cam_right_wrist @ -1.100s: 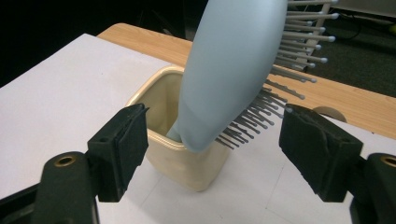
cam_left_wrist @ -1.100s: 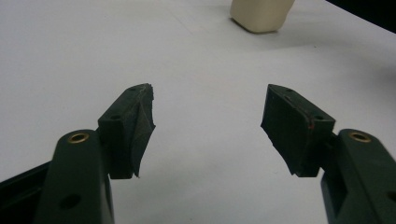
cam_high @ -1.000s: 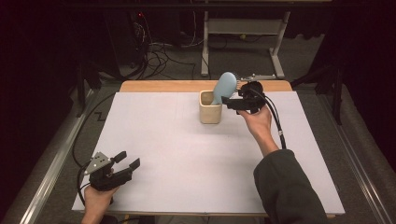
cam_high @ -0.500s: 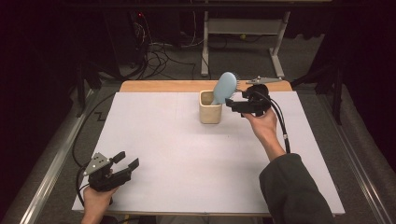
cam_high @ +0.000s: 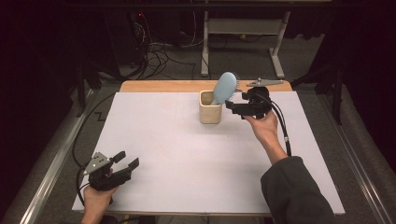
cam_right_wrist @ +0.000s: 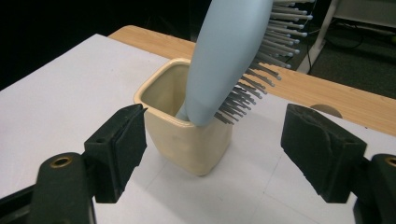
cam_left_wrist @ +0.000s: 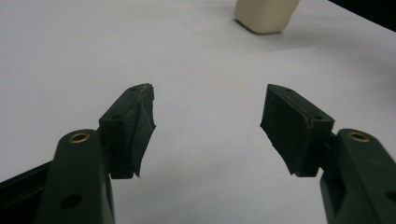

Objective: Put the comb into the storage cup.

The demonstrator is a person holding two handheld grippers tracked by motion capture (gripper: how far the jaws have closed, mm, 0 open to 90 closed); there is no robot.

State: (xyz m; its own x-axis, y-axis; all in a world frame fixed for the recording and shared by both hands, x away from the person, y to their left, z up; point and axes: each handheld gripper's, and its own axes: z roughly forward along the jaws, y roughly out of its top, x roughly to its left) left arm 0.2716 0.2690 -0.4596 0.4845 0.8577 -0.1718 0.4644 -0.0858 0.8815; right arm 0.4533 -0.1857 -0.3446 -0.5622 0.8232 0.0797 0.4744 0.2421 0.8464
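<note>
Your right claw (cam_high: 233, 105) sits just beside the cream cup (cam_high: 210, 107), on the side of the cup away from your left hand, with its jaws spread wide and gripping nothing. In the right gripper view the cup (cam_right_wrist: 187, 135) stands ahead of the two black pads and between their lines, but neither pad touches it. The pale blue hairbrush (cam_high: 224, 87) stands handle-down in the cup, leaning toward your right claw, with its bristled head well above the rim. From the right gripper view the brush (cam_right_wrist: 229, 56) tilts up and over the gap between the jaws, bristles facing the right-hand pad.

Your left claw (cam_high: 127, 163) is well apart from the cup, at the near left corner of the counter, released and empty, its jaws pointing toward the cup. In the left gripper view the cup's base (cam_left_wrist: 266, 16) shows far ahead, beyond the open pads.

The cup rests on a white sheet (cam_high: 187, 154) that covers most of the counter. Behind the cup, a strip of bare wooden counter (cam_high: 159, 86) shows along the far edge. Beyond that, the room is dark, with tangled cables (cam_high: 163, 51) on the grey floor and a white metal frame (cam_high: 243, 28) behind the cup.
</note>
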